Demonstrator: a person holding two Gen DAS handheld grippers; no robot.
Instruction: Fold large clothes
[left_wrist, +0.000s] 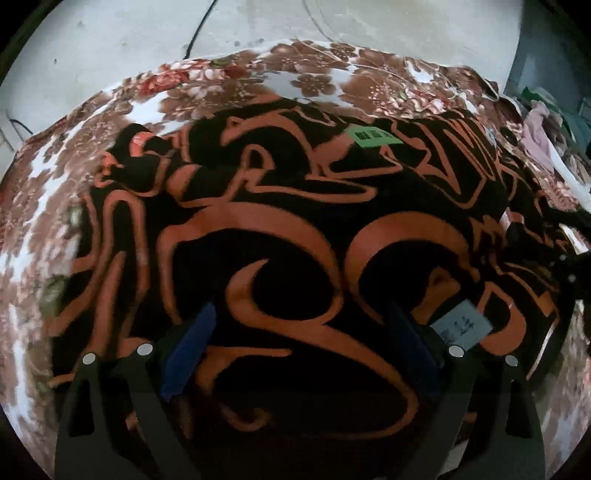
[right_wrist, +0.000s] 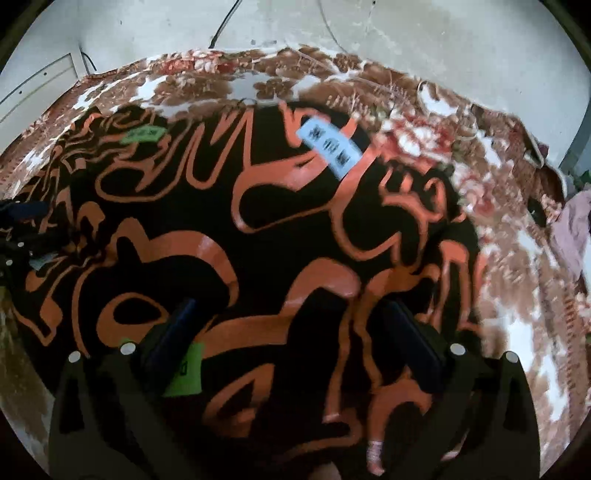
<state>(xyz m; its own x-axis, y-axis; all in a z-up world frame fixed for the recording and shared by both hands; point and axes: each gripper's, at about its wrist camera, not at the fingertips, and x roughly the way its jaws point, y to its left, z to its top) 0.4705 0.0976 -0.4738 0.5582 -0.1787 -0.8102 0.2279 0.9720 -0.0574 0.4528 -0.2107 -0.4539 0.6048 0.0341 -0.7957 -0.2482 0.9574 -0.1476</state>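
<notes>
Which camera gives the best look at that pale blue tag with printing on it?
The right wrist view: the blue tag lies unobstructed on the black-and-orange garment, its dark printing visible though blurred. The left wrist view shows a similar pale tag, partly hidden behind a finger.

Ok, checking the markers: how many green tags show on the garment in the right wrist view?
2: one green tag at the garment's far left, another beside the right gripper's left finger. Folds may hide more.
</notes>
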